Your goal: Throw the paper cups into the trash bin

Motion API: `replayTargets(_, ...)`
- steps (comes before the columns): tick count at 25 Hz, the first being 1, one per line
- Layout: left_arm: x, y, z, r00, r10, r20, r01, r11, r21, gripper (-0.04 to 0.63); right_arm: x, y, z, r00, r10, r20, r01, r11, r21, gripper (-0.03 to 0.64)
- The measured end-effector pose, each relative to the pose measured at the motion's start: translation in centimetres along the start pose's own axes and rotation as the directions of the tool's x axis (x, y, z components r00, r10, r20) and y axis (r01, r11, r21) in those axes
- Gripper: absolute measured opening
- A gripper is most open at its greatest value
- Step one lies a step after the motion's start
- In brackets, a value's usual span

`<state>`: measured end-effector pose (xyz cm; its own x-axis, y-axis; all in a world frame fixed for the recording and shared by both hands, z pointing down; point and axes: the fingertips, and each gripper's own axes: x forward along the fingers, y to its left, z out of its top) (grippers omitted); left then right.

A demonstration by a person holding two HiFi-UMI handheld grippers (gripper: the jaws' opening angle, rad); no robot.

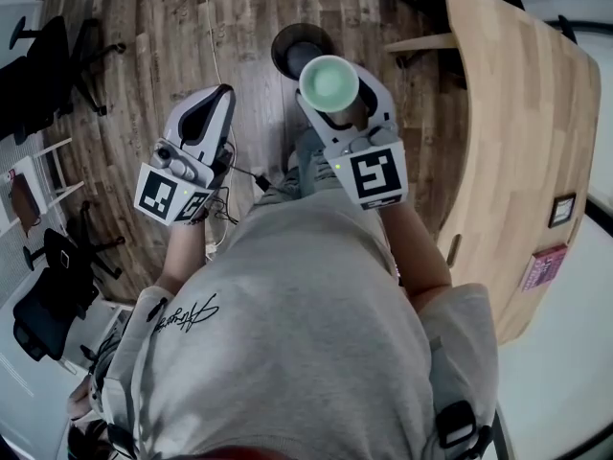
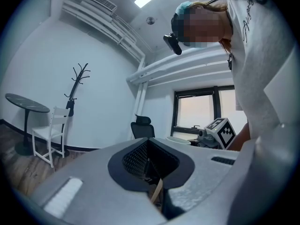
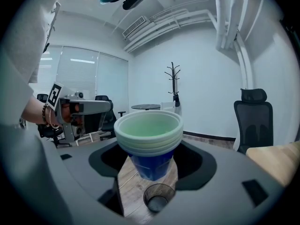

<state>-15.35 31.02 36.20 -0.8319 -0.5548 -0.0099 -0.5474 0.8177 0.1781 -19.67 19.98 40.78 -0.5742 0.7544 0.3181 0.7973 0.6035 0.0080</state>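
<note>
My right gripper (image 1: pixel 335 92) is shut on a stack of paper cups (image 1: pixel 329 82), blue outside with pale green rims, held upright. In the right gripper view the cup stack (image 3: pixel 149 139) sits between the jaws, directly above a dark round trash bin (image 3: pixel 158 198) on the wooden floor. From the head view the trash bin (image 1: pixel 292 44) shows partly behind the cups. My left gripper (image 1: pixel 220 99) hovers to the left of the cups, shut and holding nothing. In its own view the left gripper (image 2: pixel 151 165) has its pads together, and the cups' rim (image 2: pixel 178 140) shows beyond.
A curved wooden table (image 1: pixel 522 142) runs along the right, with a small frame (image 1: pixel 562 209) and a pink card (image 1: pixel 543 266) on it. Black office chairs (image 1: pixel 48 295) and a white chair (image 1: pixel 53 175) stand at the left. A cable (image 1: pixel 244 172) lies on the floor.
</note>
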Motion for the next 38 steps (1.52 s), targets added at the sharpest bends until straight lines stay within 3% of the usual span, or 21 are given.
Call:
replayTargets(24,6.8,4.6,-2.7,0.995,0.104,0.002,-0.104,0.994,-0.024,0.003,7.5,-5.0,-4.1,0.986,0.139,-0.093,-0.136,0.99,0.041,0.287)
replayTargets(38,5.2,7.7,-7.4,0.995,0.089,-0.038,-0.092,0.992,-0.086,0.003,11.0,-3.6,-9.2,0.978,0.12,-0.173,-0.115,0.993,0.035,0.287)
